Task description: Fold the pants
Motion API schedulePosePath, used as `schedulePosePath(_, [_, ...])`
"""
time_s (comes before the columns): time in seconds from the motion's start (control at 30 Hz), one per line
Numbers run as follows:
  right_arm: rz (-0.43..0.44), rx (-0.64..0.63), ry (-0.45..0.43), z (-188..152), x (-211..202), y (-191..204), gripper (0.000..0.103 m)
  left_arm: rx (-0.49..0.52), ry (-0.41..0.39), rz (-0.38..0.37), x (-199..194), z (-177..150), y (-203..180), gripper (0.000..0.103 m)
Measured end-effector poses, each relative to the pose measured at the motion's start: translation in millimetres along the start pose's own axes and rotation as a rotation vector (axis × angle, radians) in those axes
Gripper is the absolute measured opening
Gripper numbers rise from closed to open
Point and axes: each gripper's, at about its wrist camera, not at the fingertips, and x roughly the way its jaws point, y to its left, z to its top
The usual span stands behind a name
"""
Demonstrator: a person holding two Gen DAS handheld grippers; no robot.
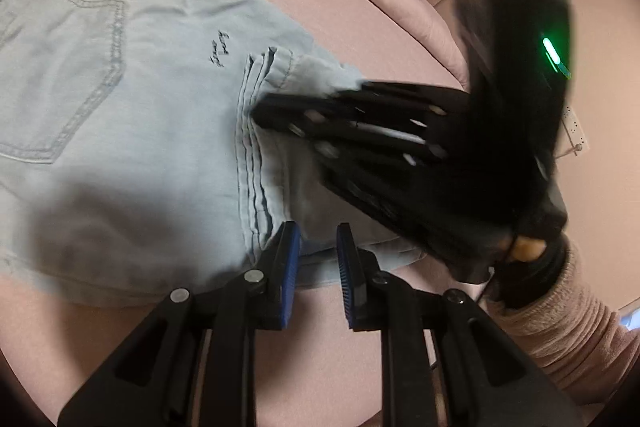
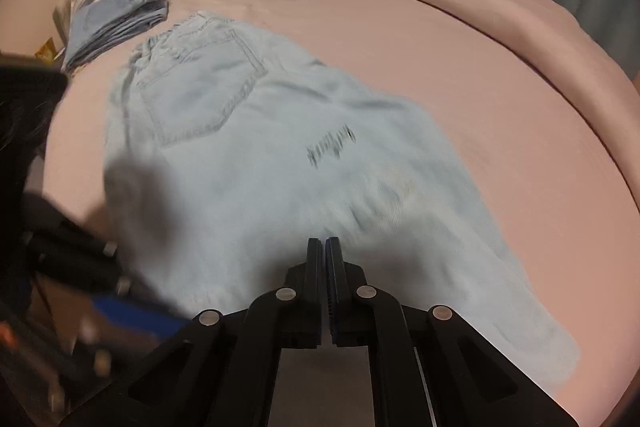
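pants (image 1: 132,131): small dark script embroidery, unreadable; stitched back pocket.

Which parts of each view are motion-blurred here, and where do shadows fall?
Left wrist view: the right claw and its black body smear, while the pale jeans stay sharp, with a soft shadow at lower left. Right wrist view: the jeans blur, worst near the claw, where a shadow lies.

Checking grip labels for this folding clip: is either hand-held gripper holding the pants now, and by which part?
Neither visibly holds them. The left hand-held gripper is open over the light denim pants near the hems; the right hand-held gripper is shut, empty.
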Motion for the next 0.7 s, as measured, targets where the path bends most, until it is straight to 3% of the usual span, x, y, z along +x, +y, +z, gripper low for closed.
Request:
schedulePosePath(0.07, [0.066,0.056,-0.027,12,5,-6,0.007,0.007,-0.002,-0.004,-1,4,-4,0.027])
schedulePosePath(0.17, [0.100,0.114,-0.009,20,17,-16,0.007,0.047,-0.023,0.006,-7,8,-14,0.043])
schedulePosePath(0.3, [0.156,0.194,-0.073,19,-8,-33,0.007,0.083,-0.042,0.011,-2,19,-21,0.043])
schedulePosePath(0.37, [0.149,0.229,-0.110,19,-24,-45,0.008,0.082,-0.033,0.071,7,24,-18,0.043])
schedulePosePath(0.43, [0.105,0.222,-0.104,21,-29,-57,0.008,0.068,-0.008,0.162,16,25,-12,0.041])
schedulePosePath(0.53, [0.062,0.203,-0.037,26,-19,-65,0.010,0.050,0.001,0.158,17,20,-6,0.041])
schedulePosePath(0.63, [0.078,0.175,0.014,31,-5,-66,0.023,0.060,0.010,0.148,13,12,-7,0.040])
schedulePosePath(0.7, [0.088,0.163,0.028,32,-2,-64,0.045,0.074,0.015,0.157,7,12,1,0.036])
